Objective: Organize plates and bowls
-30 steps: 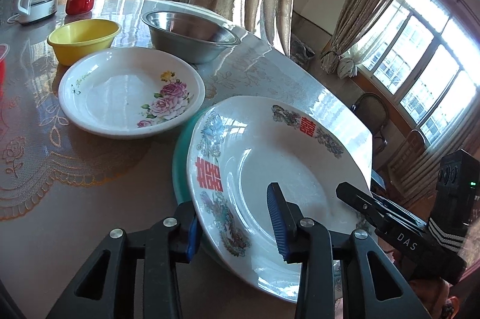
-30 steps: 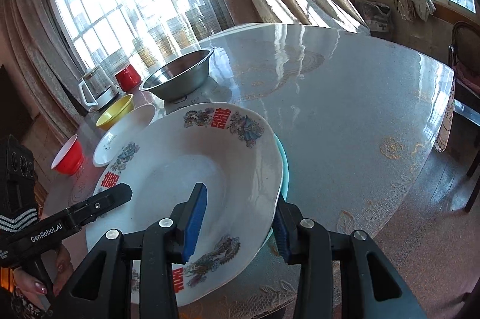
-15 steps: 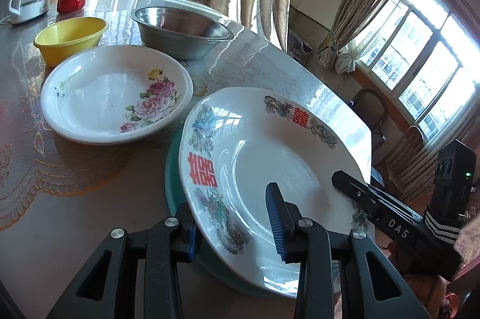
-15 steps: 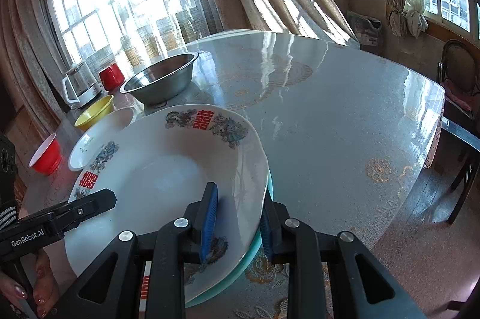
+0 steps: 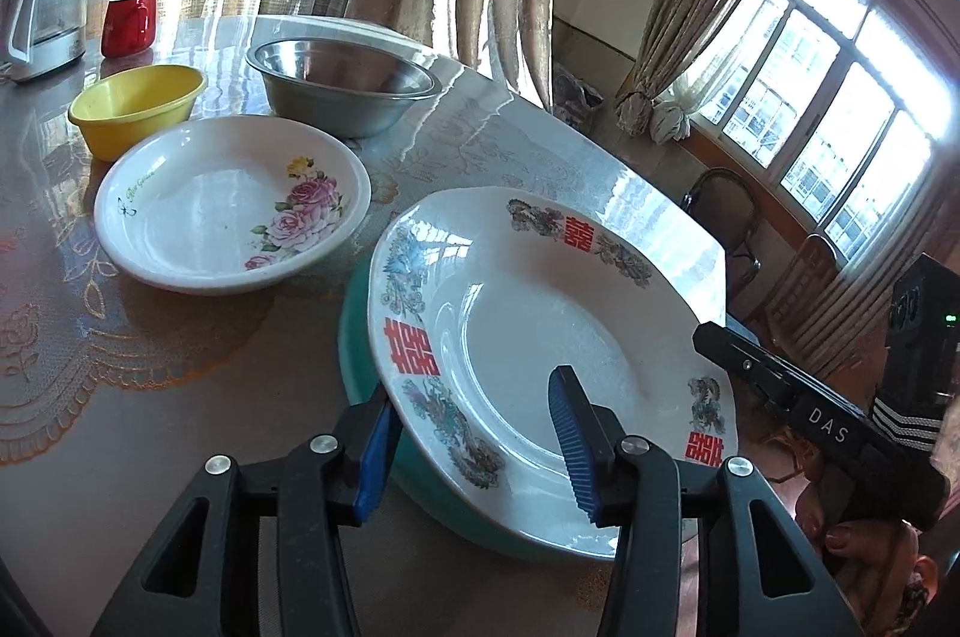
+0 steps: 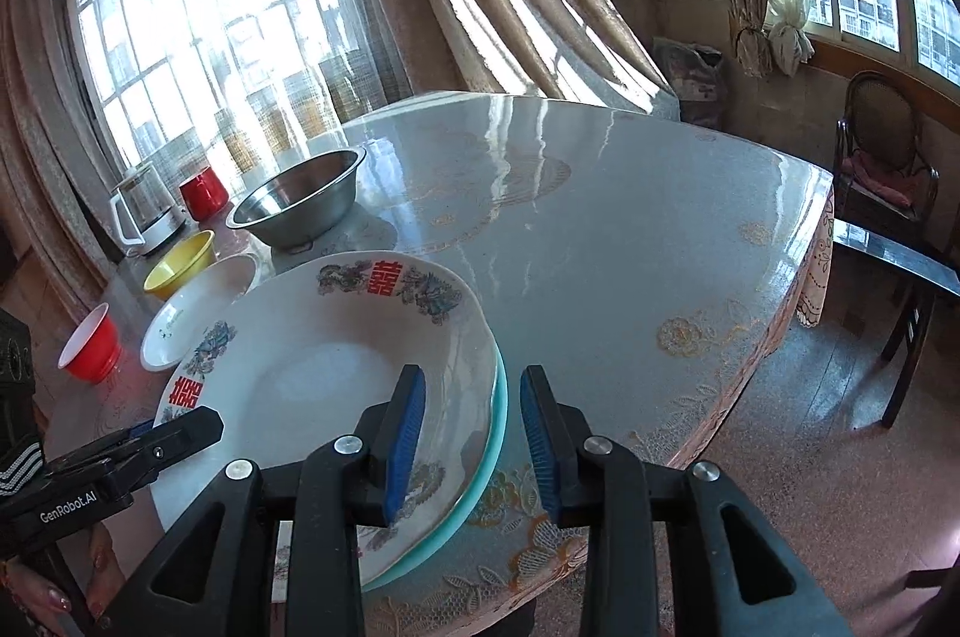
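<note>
Far left on my bench (image 5: pixel 198 427) stand a white kettle (image 5: pixel 45 19) and a red mug (image 5: pixel 129 22), then a yellow bowl (image 5: pixel 135 106) just beside a rose-patterned plate (image 5: pixel 228 205), with a steel bowl (image 5: pixel 342 82) behind them. A red cup (image 6: pixel 90 343) sits at the bench's left edge (only my right camera catches it). Next comes the octagonal white plate (image 5: pixel 540 331) with red characters, resting on a teal plate (image 5: pixel 360 385) near the bench's front edge. My left tongs (image 5: pixel 474 451) are released, straddling the white plate's near rim: one pad under the edge, the other above the well, with a clear gap. My right tongs (image 6: pixel 471 433) are released too, their pads standing either side of both stacked rims without touching. Further right, a wooden chair (image 6: pixel 882 169) stands by the window.
</note>
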`<state>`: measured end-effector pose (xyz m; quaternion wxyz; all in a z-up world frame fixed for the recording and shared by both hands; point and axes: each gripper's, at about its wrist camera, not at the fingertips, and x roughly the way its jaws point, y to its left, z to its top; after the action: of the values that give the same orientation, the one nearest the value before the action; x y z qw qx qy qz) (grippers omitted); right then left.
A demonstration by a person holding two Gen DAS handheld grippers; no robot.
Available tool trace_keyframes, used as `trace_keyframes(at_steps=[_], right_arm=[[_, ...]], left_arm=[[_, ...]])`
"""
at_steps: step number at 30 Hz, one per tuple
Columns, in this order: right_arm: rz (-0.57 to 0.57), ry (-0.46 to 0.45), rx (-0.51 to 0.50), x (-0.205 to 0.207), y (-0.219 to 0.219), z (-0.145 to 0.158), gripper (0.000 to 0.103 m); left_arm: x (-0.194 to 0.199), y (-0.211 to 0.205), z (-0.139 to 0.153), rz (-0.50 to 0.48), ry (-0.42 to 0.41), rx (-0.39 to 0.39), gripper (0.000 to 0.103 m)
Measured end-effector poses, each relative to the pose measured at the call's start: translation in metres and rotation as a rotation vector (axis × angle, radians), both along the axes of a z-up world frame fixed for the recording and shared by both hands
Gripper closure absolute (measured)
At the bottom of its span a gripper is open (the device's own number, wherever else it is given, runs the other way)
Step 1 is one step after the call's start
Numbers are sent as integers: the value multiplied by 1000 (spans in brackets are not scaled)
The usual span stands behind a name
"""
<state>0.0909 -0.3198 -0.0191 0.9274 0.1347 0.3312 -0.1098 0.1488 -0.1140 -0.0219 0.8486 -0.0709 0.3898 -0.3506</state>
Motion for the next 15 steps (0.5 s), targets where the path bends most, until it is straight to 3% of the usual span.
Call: trace_keyframes(at_steps=[5, 12, 15], right_arm=[[5, 12, -8, 3, 9, -5, 68], [0, 15, -4, 4, 9, -2, 67], [10, 6, -27, 6, 13, 5, 64]], left_arm=[[-4, 12, 4, -11, -33, -21, 51], [-6, 47, 22, 122, -170, -53, 20], [3, 66, 25, 207, -193, -53, 13]])
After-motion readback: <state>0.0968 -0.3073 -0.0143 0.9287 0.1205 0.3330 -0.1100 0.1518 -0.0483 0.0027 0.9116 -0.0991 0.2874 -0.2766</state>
